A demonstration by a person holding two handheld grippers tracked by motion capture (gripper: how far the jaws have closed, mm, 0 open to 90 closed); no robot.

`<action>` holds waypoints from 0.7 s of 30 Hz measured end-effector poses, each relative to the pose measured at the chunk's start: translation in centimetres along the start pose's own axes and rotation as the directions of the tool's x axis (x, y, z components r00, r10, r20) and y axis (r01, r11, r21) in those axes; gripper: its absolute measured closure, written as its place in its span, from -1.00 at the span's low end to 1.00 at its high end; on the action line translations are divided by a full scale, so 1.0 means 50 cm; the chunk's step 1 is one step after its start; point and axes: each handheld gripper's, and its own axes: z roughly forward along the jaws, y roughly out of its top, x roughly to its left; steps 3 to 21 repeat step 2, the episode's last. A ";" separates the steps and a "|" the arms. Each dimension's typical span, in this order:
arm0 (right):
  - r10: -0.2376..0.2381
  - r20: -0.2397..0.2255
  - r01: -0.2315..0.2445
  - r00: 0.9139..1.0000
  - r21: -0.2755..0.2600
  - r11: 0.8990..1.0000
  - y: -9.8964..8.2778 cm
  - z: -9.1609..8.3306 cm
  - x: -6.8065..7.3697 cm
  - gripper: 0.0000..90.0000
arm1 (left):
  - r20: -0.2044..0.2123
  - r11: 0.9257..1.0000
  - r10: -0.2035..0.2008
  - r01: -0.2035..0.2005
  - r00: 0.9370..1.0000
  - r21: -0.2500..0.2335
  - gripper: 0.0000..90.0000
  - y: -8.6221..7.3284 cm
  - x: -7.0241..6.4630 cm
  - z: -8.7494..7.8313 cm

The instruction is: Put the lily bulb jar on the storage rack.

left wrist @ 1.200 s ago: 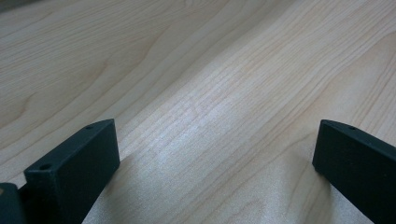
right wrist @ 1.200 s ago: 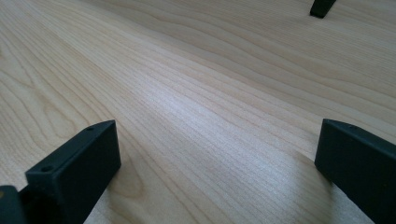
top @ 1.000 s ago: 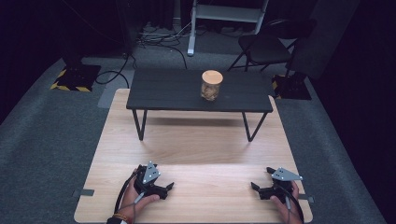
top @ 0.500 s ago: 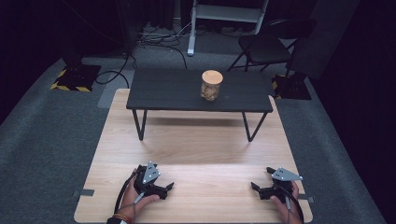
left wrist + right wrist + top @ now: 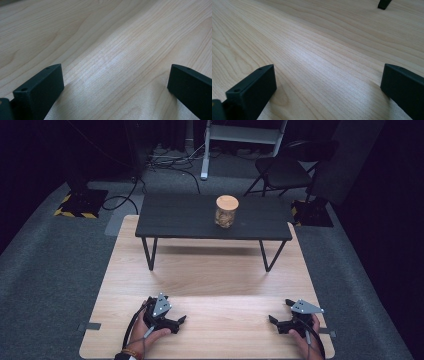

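Both grippers, left [image 5: 181, 322] and right [image 5: 278, 312], rest low in frame on pale wooden worktop [image 5: 215, 280], fingers wide apart, holding nothing; cork-lidded glass jar [image 5: 226, 211] waits upper centre on black low table [image 5: 165, 217], well apart.

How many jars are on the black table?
1. The jar, with a light wooden lid, stands upright on the black table, right of its centre, far from both grippers. Nothing on the table could hide another.
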 end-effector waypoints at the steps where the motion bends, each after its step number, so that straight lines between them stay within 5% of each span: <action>1: 0.000 0.000 0.000 1.000 0.000 1.000 0.000 0.000 0.000 -1.00 | 0.000 1.000 0.000 0.000 1.000 0.000 -0.99 0.000 0.000 0.000; 21: 0.000 0.000 0.000 1.000 0.000 1.000 0.000 0.000 0.000 -1.00 | 0.000 1.000 0.000 0.000 1.000 0.000 -0.99 0.000 0.000 0.000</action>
